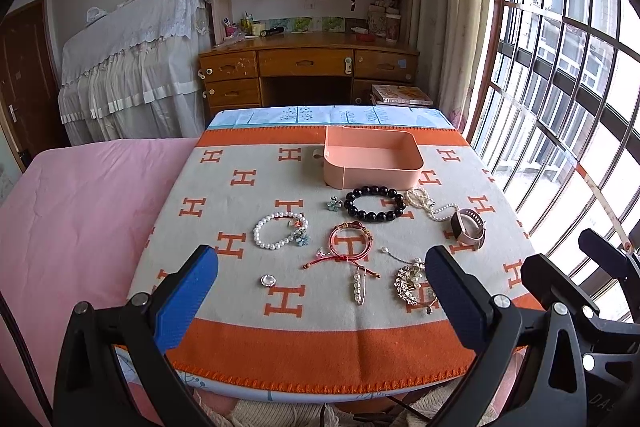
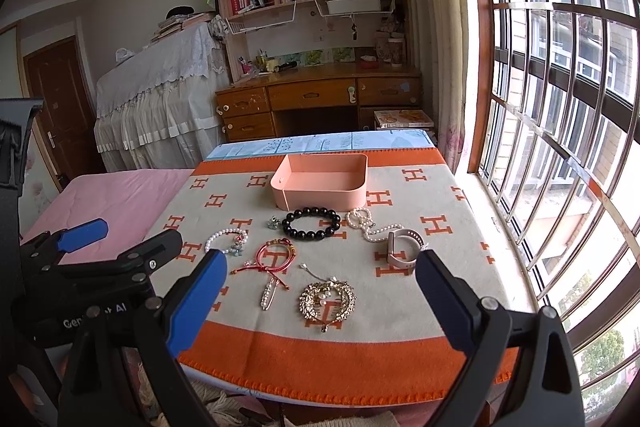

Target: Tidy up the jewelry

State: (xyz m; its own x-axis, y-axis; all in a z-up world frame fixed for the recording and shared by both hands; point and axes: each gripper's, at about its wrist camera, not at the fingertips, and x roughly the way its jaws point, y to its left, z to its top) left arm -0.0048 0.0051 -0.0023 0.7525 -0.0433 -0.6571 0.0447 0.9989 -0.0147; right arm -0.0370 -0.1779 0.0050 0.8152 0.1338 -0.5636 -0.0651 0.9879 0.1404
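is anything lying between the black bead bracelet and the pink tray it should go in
Nothing visible does. The black bead bracelet lies on the orange-and-cream blanket just in front of the empty pink plastic tray, with only bare cloth between them. The small green flower charm sits off to its side, clear of that path.

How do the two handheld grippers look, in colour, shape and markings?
The left gripper and the right gripper each have a black frame with silver bolts and two flat blue finger pads. The right wrist view shows partly hidden white lettering on the left gripper's body.
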